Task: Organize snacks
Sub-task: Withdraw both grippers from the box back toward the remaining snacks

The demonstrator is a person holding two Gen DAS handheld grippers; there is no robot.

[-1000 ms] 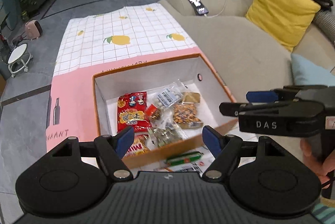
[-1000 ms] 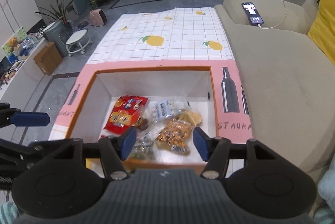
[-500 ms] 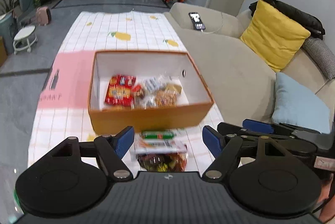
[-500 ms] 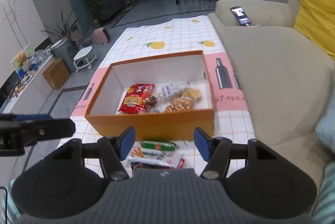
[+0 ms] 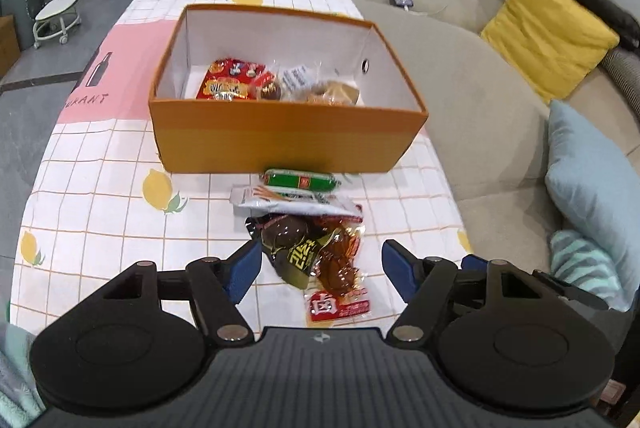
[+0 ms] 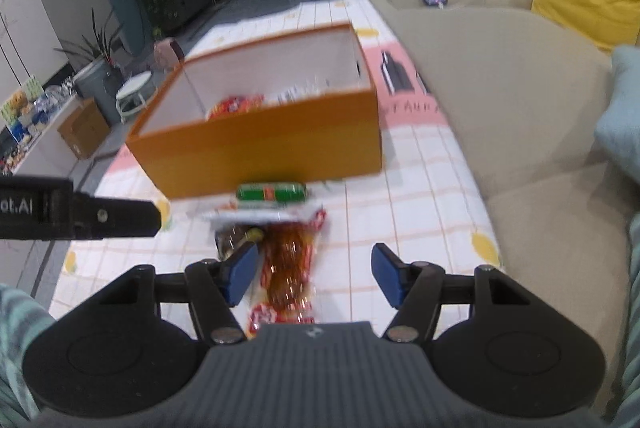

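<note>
Both tongs stand open and empty; the left gripper point(image 5: 322, 266) has just been narrowing, with nothing between its jaws. The loose snack packets point(image 5: 310, 248) lie just ahead of our fingertips, before the orange box point(image 5: 280, 139). We should settle onto one packet squarely before closing. Only the left view shows the box's contents sharply; the right gripper point(image 6: 312, 274) view is blurred.

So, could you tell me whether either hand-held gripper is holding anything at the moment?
Nothing: the left hand-held gripper and right hand-held gripper both stand open.
</note>
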